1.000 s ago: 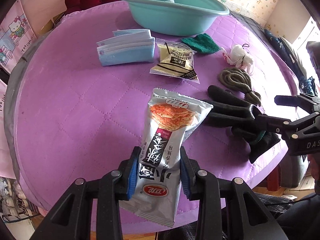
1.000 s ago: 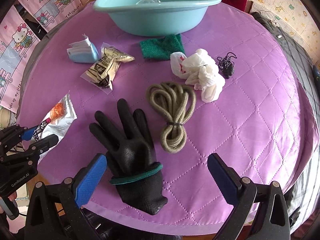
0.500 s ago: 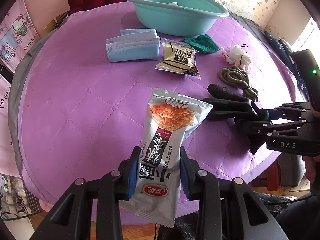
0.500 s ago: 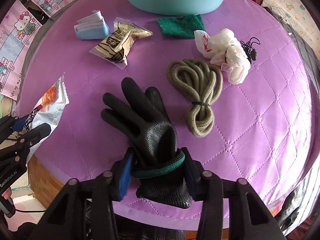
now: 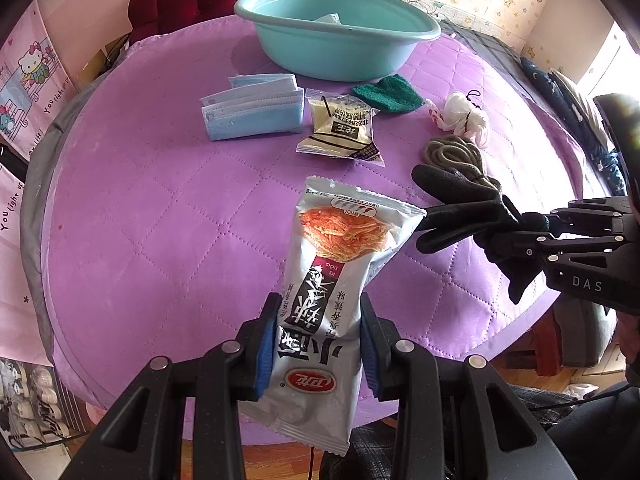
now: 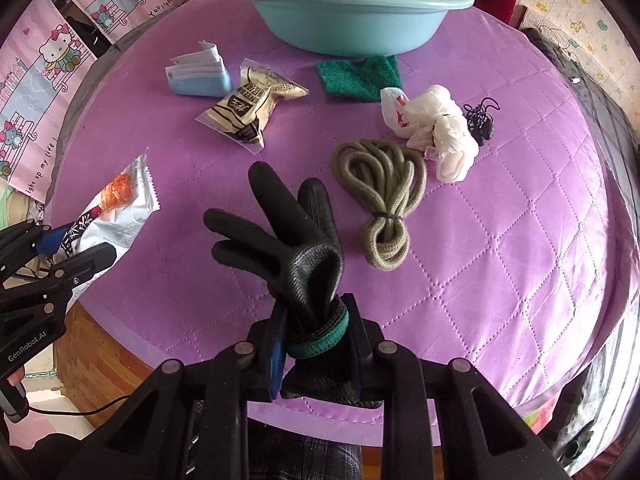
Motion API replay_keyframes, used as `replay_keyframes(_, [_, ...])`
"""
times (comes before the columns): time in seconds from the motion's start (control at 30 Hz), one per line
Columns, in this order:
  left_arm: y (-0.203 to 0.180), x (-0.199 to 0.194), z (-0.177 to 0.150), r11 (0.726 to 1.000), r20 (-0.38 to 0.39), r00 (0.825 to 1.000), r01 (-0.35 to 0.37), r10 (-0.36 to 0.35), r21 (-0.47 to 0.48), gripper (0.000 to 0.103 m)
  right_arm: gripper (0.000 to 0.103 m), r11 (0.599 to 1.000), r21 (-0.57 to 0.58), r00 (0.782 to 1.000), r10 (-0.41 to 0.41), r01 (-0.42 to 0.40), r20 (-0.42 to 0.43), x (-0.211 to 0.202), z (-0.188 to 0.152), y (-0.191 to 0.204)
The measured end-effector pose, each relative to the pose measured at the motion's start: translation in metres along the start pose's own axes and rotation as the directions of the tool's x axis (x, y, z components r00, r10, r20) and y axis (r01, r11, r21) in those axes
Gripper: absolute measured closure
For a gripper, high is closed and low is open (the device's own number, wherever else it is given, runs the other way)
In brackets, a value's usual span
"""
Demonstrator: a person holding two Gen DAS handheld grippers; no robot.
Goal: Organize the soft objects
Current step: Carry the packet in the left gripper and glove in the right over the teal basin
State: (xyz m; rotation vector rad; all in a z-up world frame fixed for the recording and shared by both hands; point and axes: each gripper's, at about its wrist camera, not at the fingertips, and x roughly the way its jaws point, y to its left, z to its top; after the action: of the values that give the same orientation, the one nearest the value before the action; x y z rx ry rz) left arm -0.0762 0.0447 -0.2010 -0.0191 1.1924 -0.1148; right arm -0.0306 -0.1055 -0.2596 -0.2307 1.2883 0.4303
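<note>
while you hold both tools over the near edge of the purple quilted table (image 6: 500, 240), the scene reads so:
left gripper (image 5: 318, 340): your blue pads are pinched on the lower half of the silver snack packet (image 5: 332, 276), which stands up off the cloth.
right gripper (image 6: 316, 344): your fingers are clamped on the green-banded cuff of the black glove (image 6: 296, 252); its fingers point toward the basin.
teal basin (image 6: 352, 12): at the far side, a pale wrapper inside.
on the cloth: folded blue masks (image 5: 252, 110), beige snack packet (image 6: 250, 108), green cloth (image 6: 358, 76), olive rope coil (image 6: 380, 200), white plastic bag (image 6: 436, 128), black cord (image 6: 482, 118) beside the bag.
</note>
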Motion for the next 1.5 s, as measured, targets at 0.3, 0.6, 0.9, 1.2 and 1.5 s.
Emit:
replay_keyframes(0.3, [-0.006, -0.014, 0.009, 1.0, 0.022, 1.0, 0.007, -0.007, 0.003, 0.064, 0.077, 1.0, 0.01, 0.999, -0.007, 0.007, 0.037, -0.018, 0.015, -0.012])
replay_keyframes(0.6, [-0.013, -0.027, 0.026, 1.0, 0.042, 0.999, 0.013, -0.013, 0.011, 0.064, 0.077, 1.0, 0.01, 0.997, -0.016, 0.016, 0.077, -0.045, 0.026, -0.021])
replay_keyframes(0.9, [-0.023, -0.037, 0.05, 0.999, 0.065, 0.998, 0.009, -0.011, 0.033, 0.064, 0.077, 1.0, 0.021, 0.994, -0.022, 0.02, 0.11, -0.068, 0.044, -0.035])
replay_keyframes(1.2, [-0.031, -0.046, 0.076, 0.998, 0.089, 0.996, 0.005, -0.01, 0.056, 0.064, 0.077, 0.999, 0.023, 0.99, -0.029, 0.026, 0.135, -0.083, 0.069, -0.045])
replay_keyframes(1.5, [-0.037, -0.053, 0.107, 0.997, 0.111, 0.994, 0.0, -0.008, 0.076, 0.064, 0.077, 0.999, 0.035, 0.984, -0.04, 0.035, 0.173, -0.098, 0.097, -0.055])
